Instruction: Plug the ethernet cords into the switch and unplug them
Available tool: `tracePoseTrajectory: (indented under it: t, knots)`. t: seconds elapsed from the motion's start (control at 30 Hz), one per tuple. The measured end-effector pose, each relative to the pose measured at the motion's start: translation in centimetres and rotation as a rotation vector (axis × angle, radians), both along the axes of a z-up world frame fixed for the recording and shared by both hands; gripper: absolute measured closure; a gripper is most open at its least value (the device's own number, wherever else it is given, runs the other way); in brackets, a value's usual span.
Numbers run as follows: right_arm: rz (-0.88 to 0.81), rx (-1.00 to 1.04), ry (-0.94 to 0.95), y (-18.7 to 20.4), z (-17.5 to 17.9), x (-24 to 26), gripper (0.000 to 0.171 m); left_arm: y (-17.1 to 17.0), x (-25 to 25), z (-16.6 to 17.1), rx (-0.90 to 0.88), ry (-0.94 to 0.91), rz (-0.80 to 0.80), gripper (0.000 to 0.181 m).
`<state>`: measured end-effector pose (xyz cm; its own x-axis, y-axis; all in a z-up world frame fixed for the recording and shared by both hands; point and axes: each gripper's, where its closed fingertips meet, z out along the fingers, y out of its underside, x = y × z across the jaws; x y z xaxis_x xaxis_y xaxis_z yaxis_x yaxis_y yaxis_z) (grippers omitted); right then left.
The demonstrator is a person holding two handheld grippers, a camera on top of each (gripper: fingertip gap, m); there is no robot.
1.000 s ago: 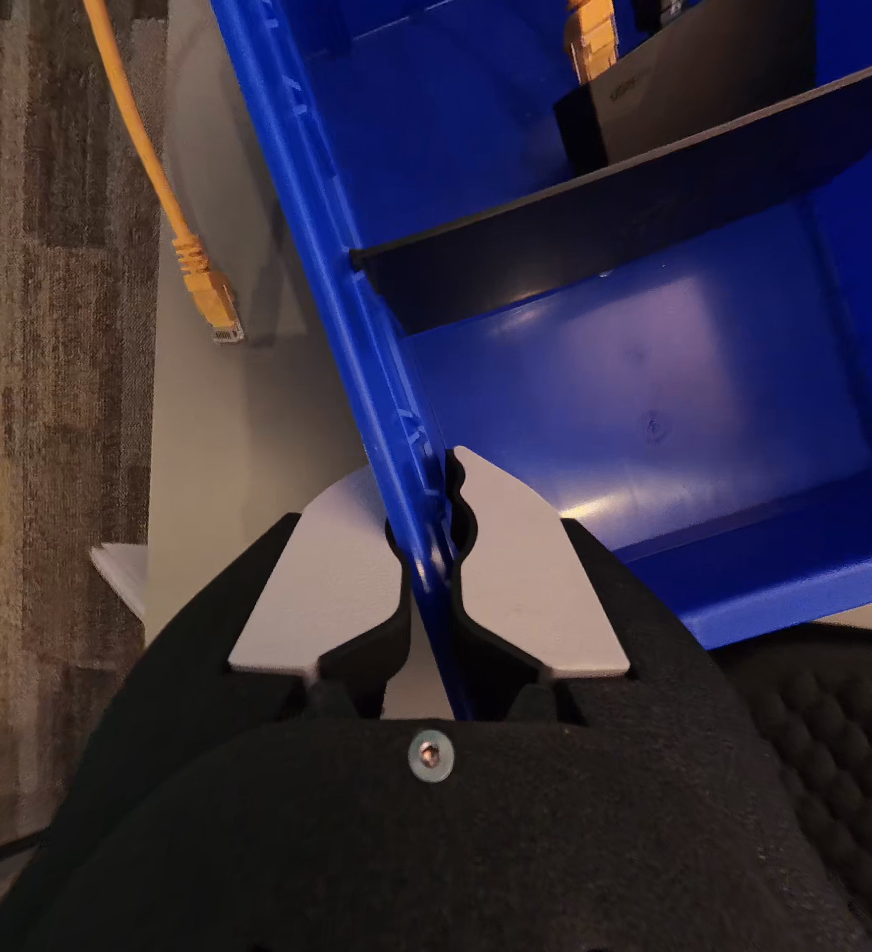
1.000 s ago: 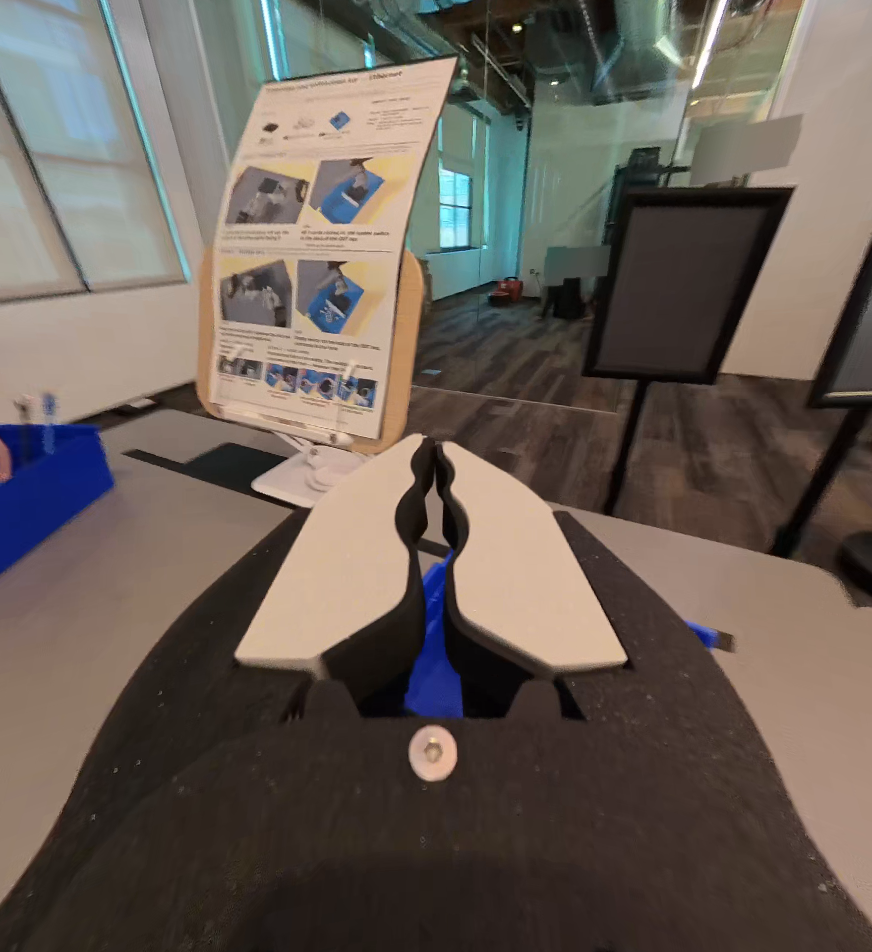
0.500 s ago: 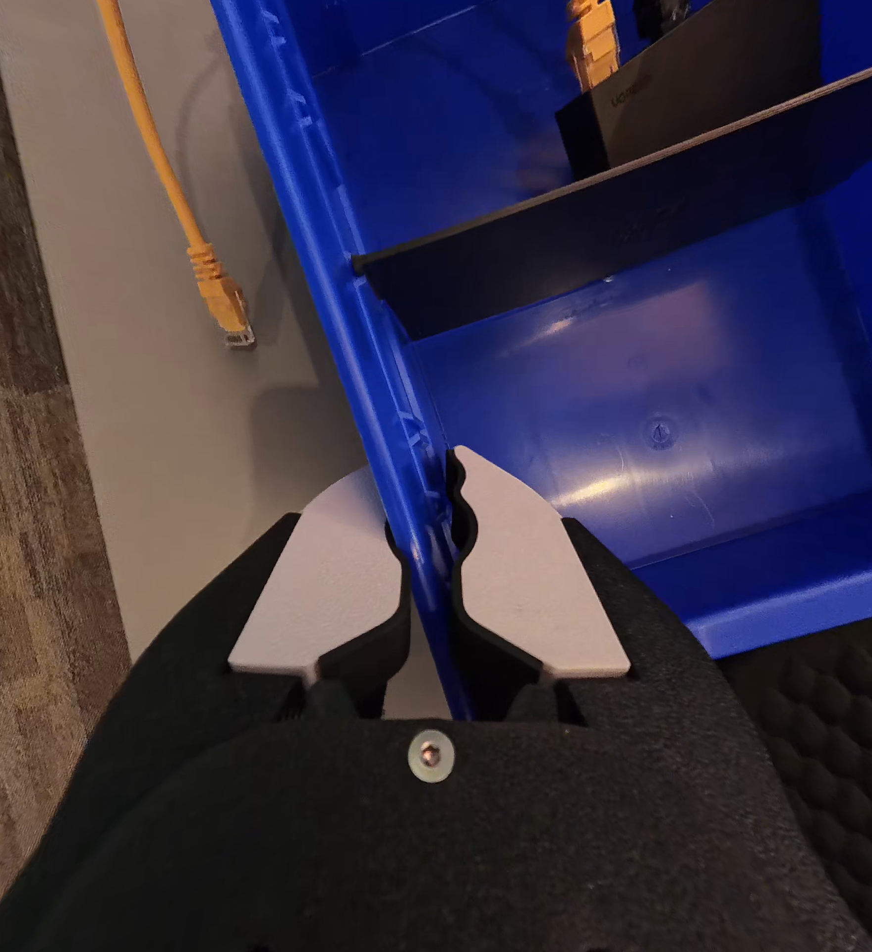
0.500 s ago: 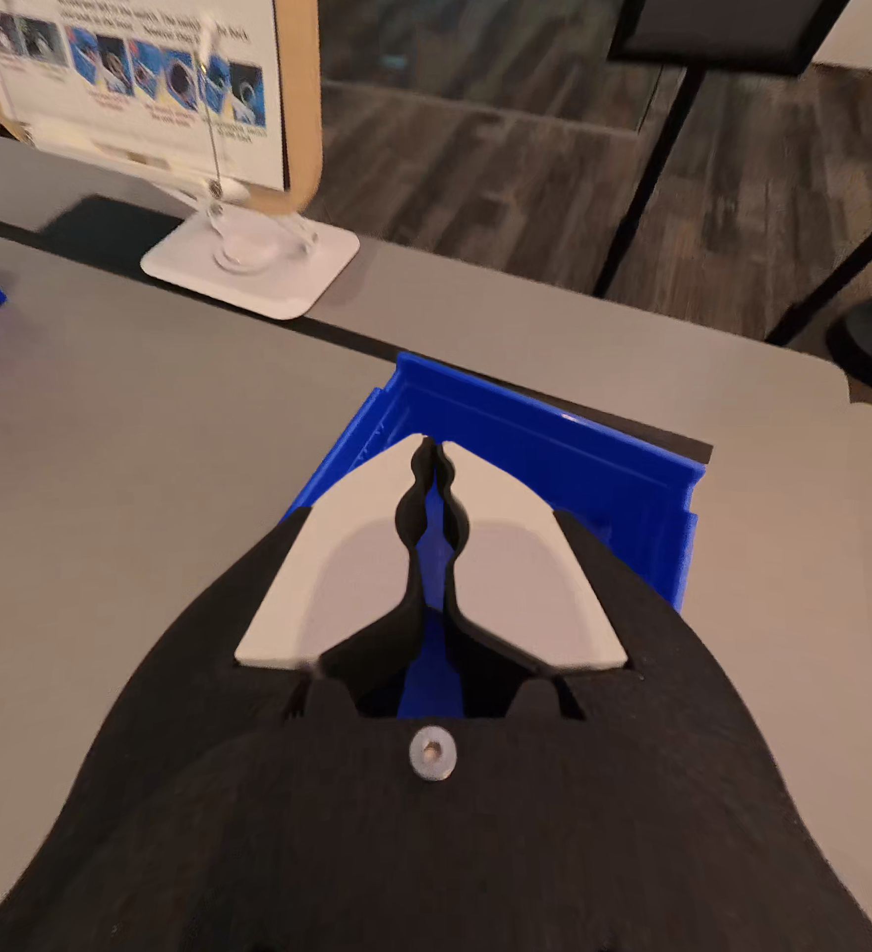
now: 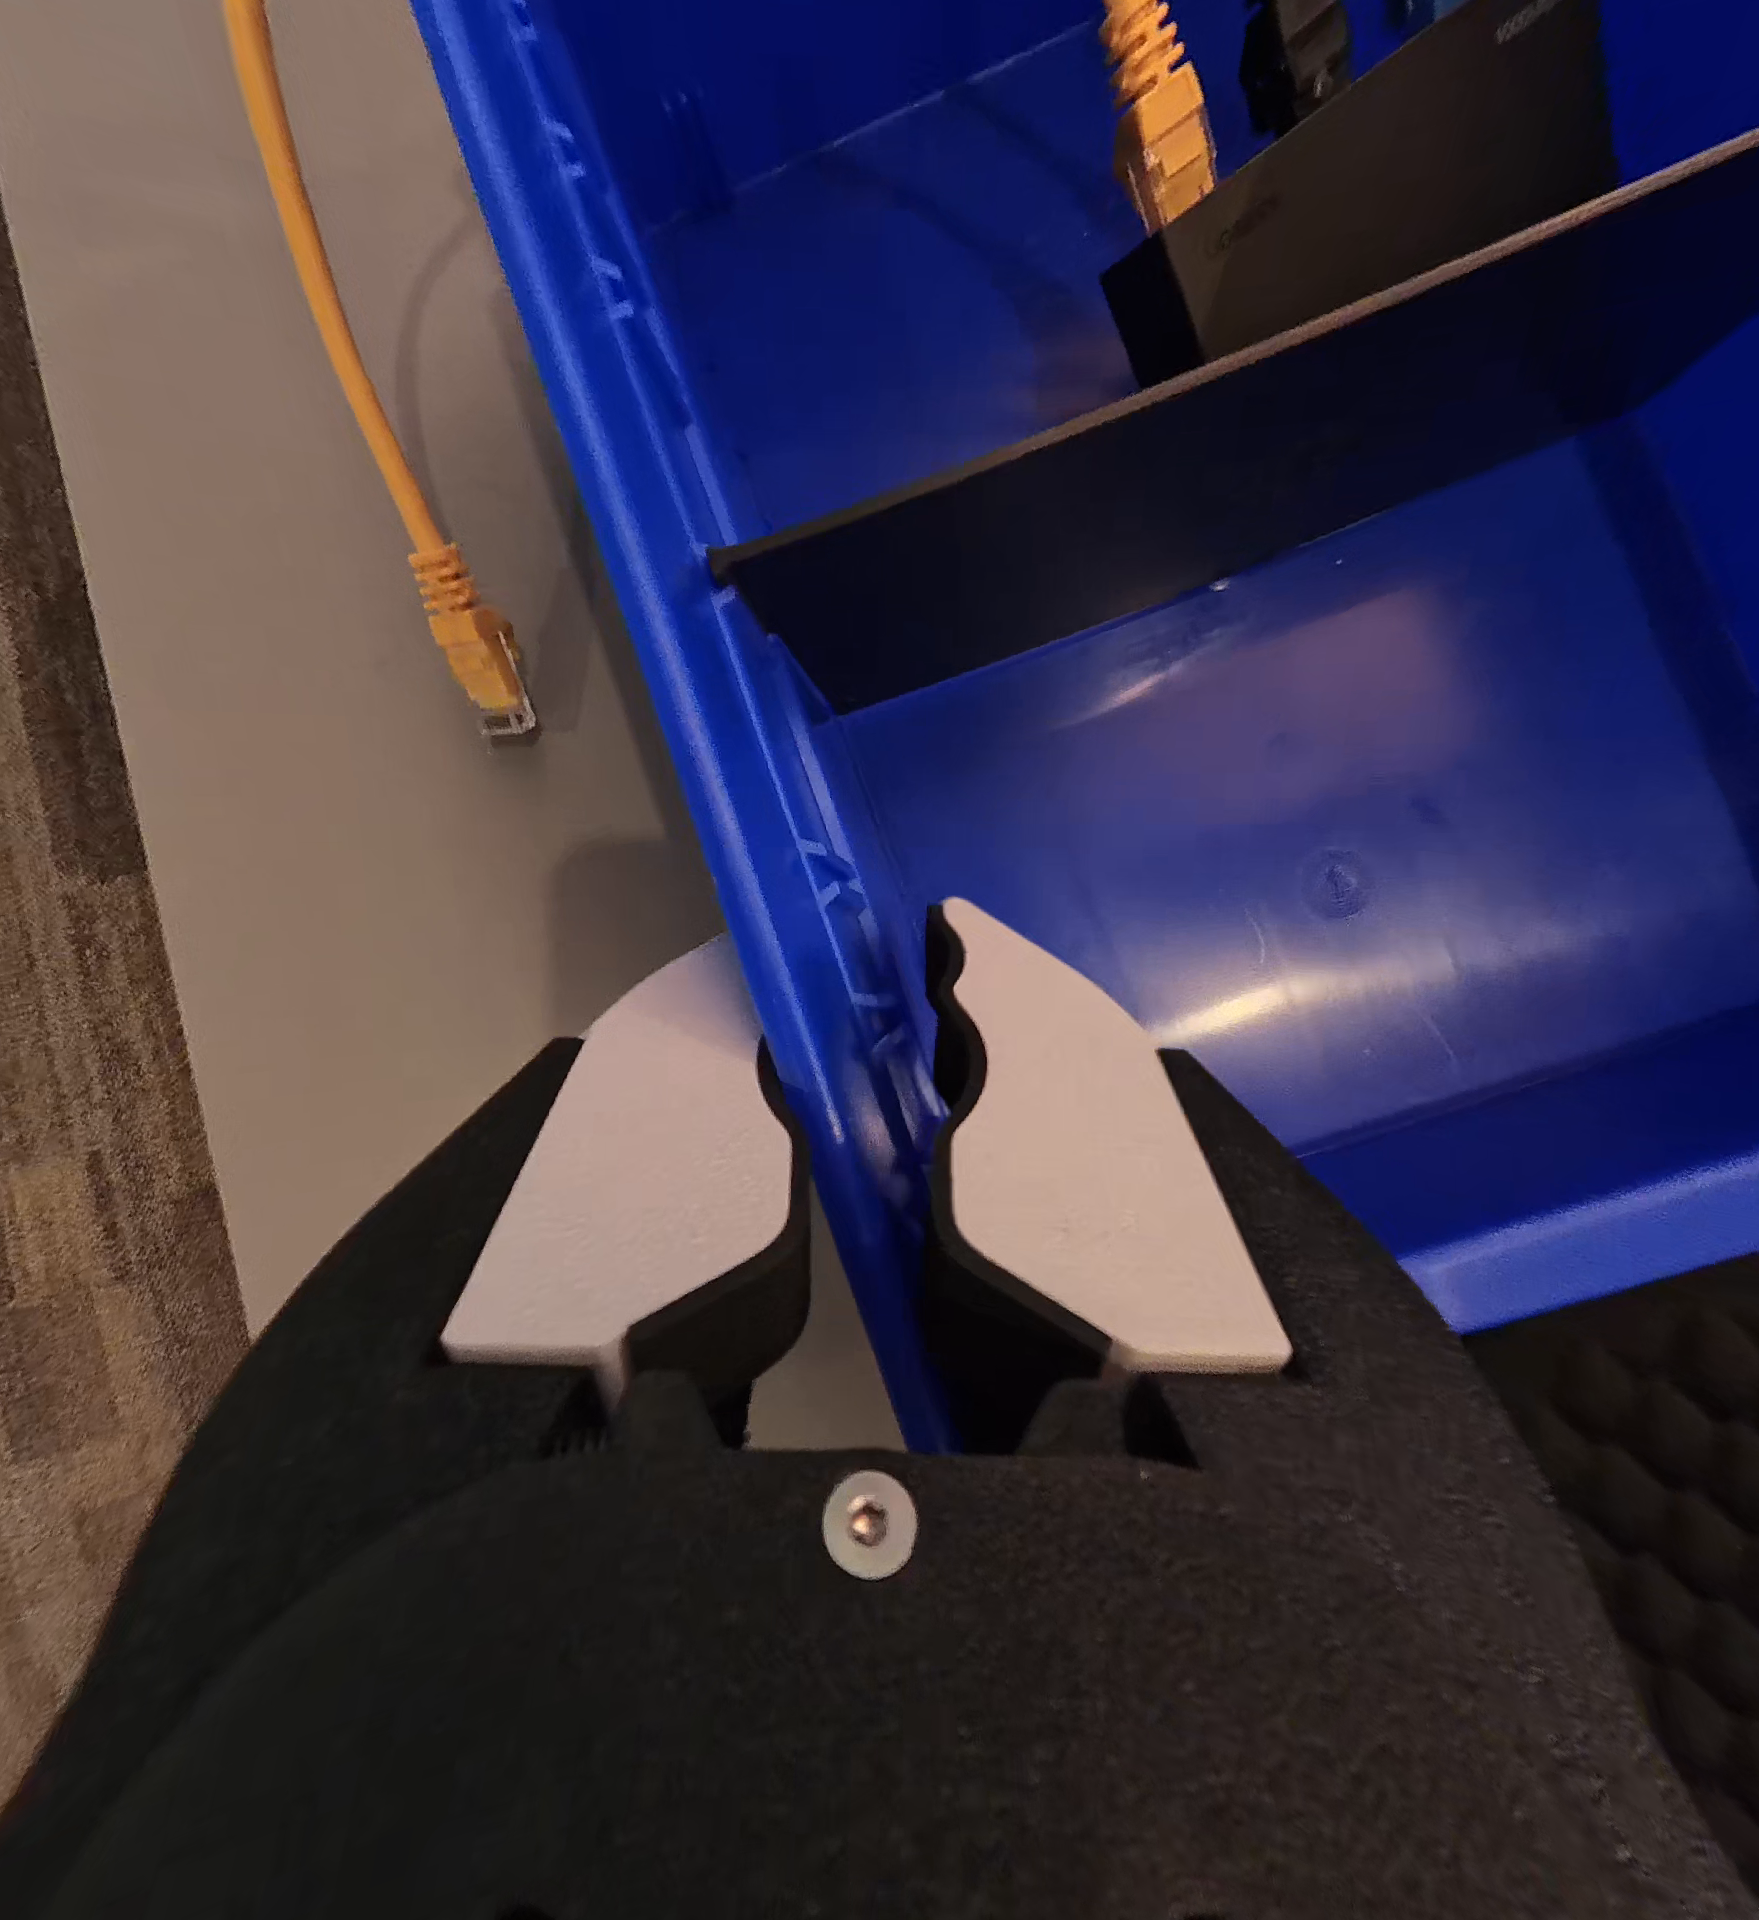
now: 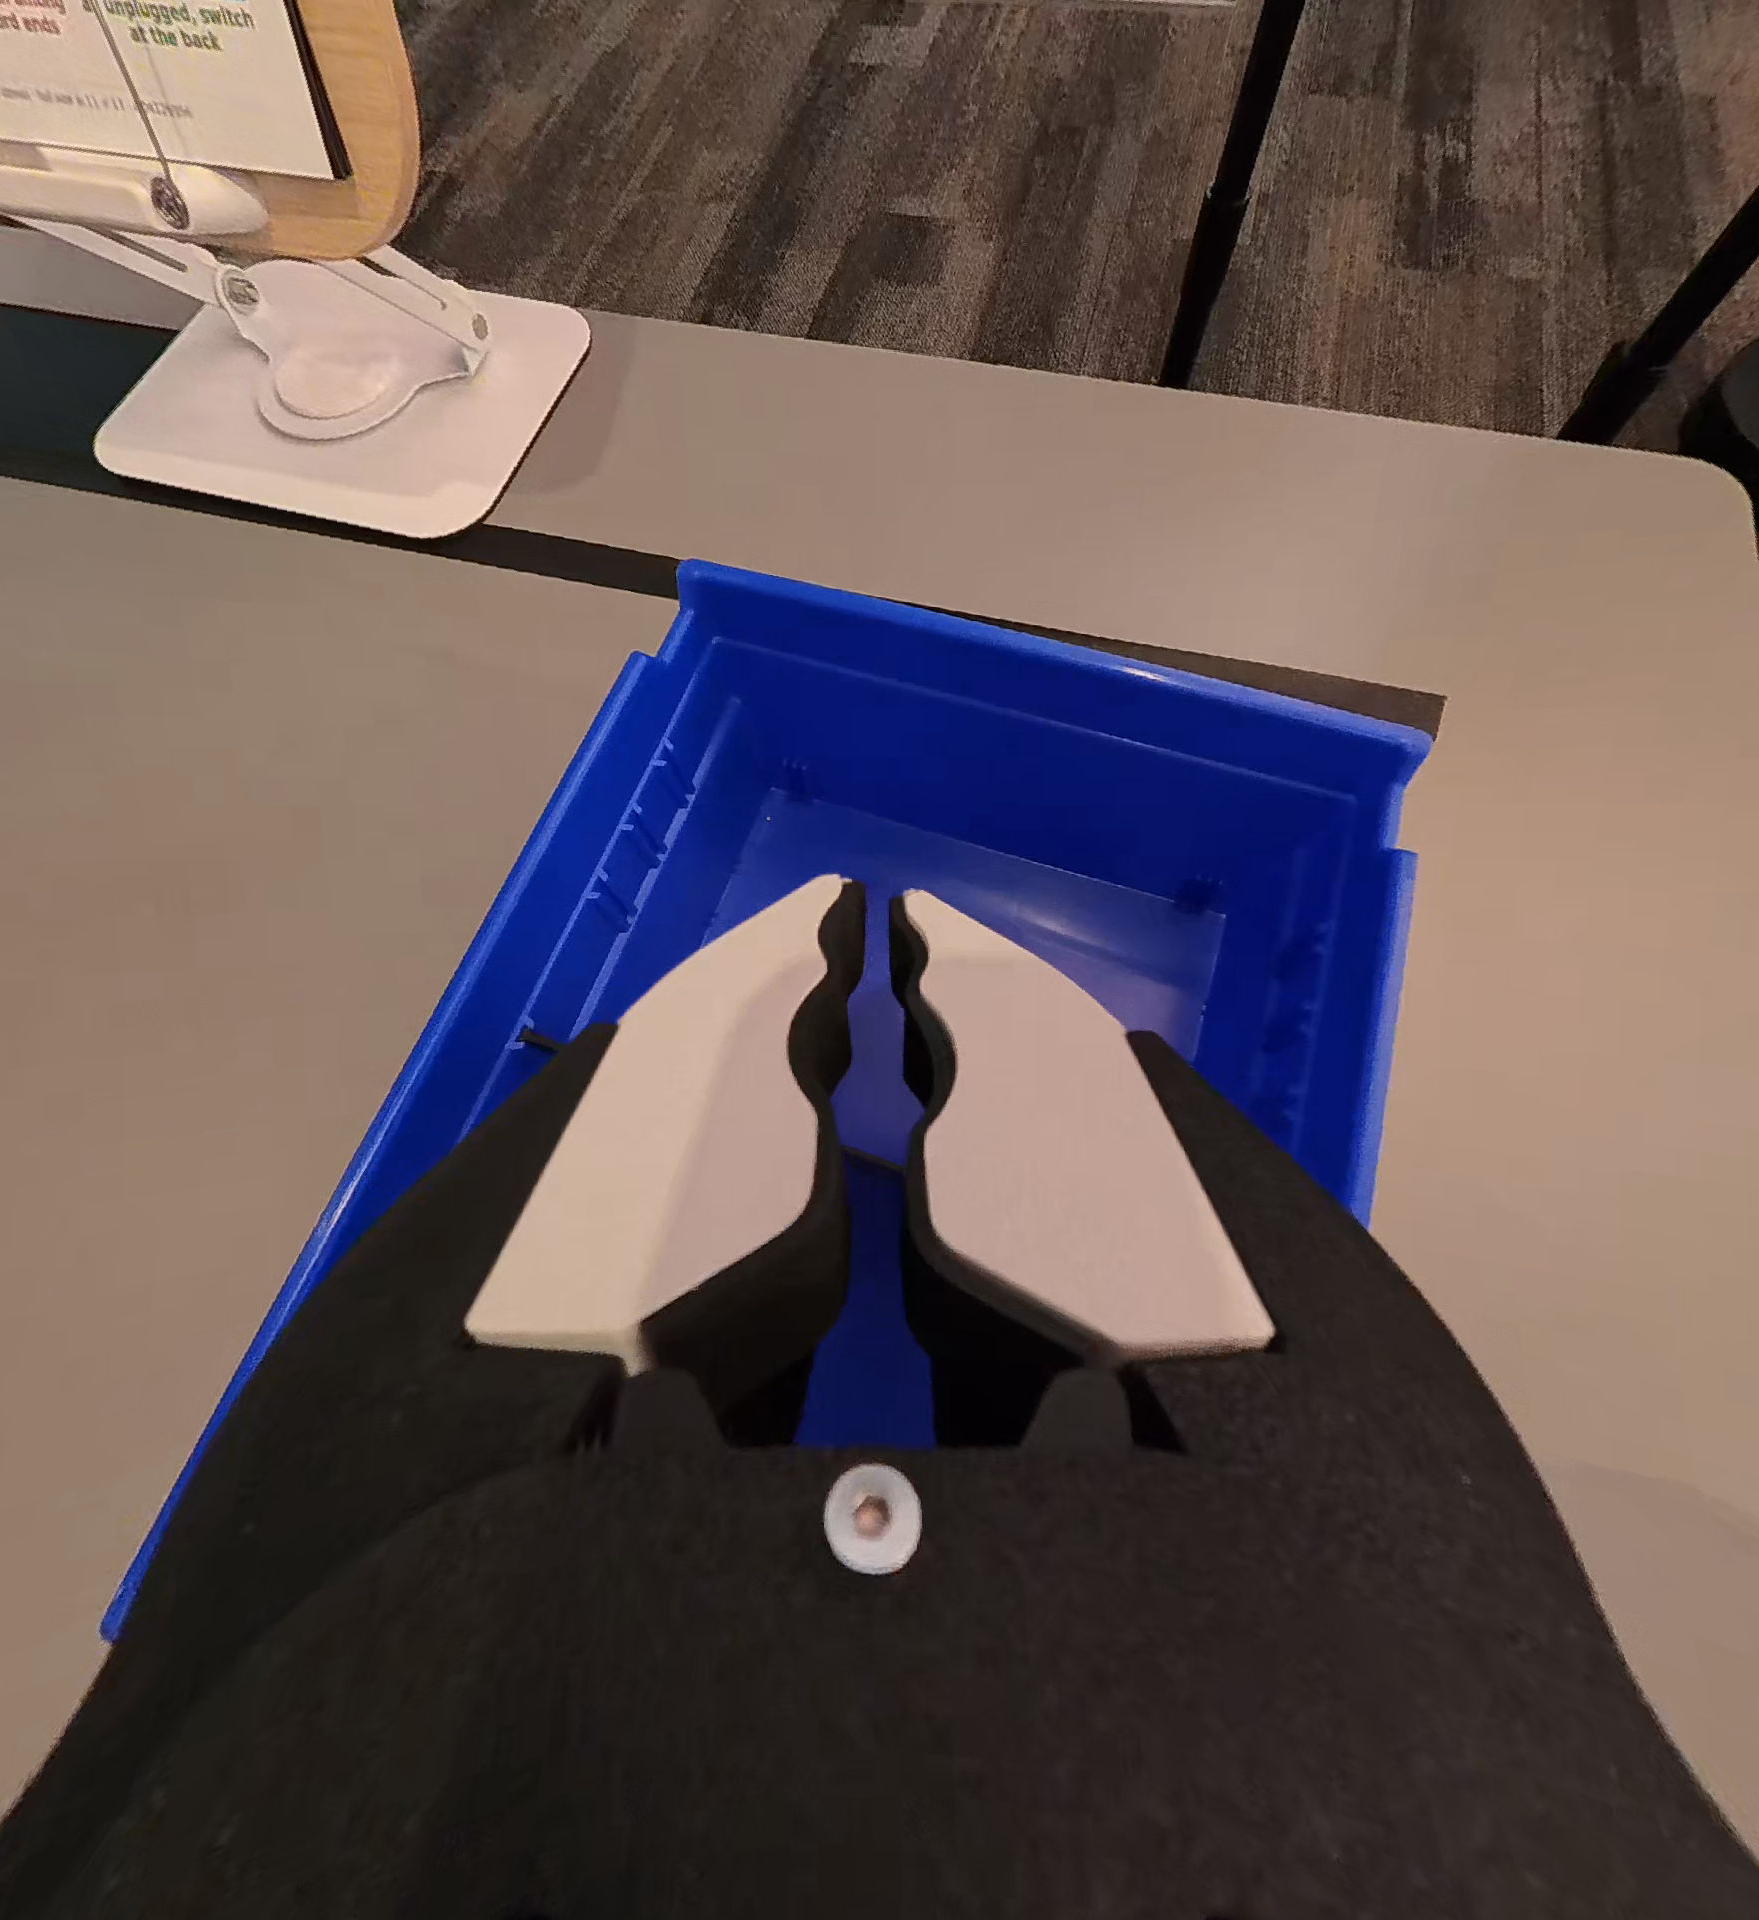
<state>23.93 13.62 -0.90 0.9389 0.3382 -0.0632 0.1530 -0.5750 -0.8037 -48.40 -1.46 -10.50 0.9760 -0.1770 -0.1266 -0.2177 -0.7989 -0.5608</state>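
Note:
My left gripper (image 5: 844, 925) is shut on the left wall of a blue bin (image 5: 667, 520), one finger outside and one inside. A black divider (image 5: 1270, 499) crosses the bin. Behind it lies the black switch (image 5: 1374, 239) with an orange ethernet plug (image 5: 1161, 156) at its far side. A loose orange cord end (image 5: 480, 665) lies on the grey table to the left of the bin. My right gripper (image 6: 872, 888) is over a second, empty blue bin (image 6: 1041, 675), nearly shut, with a blue strip of that bin between its jaws.
The table's left edge (image 5: 75, 520) meets carpet close to the loose cord. A black foam mat (image 5: 1685, 1507) lies beside the first bin's near end. A white stand with a printed sheet (image 6: 335, 405) is at the back left. Black floor stand poles (image 6: 1207, 187) rise beyond the table. Spacing between my two grippers at the tips: around 75 centimeters.
The right gripper has tilted down from looking across the room to looking onto the empty bin on the table. The left bin shifted farther onto the table. Both pairs of fingers eased slightly apart.

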Motion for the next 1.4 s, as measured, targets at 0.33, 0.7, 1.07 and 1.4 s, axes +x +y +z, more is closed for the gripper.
tracePoseTrajectory:
  t: [0.33,0.7,1.07,1.4]
  knots:
    - [0.003,0.028,0.031,-0.2,0.4,0.1,0.163,-0.3,0.2,-0.5,-0.018,-0.092,-0.004,0.161]
    - [0.019,0.053,-0.008,0.0,0.3,-0.6,0.163,0.0,-0.3,0.5,0.036,-0.076,0.037,0.16]
    - [0.045,0.113,-0.035,-0.3,1.8,-1.7,0.163,0.0,0.1,6.0,0.184,-0.065,0.041,0.152]
    - [0.09,0.141,-0.046,-0.6,2.2,-2.3,0.163,3.0,4.3,8.0,0.157,-0.21,-0.099,0.147]
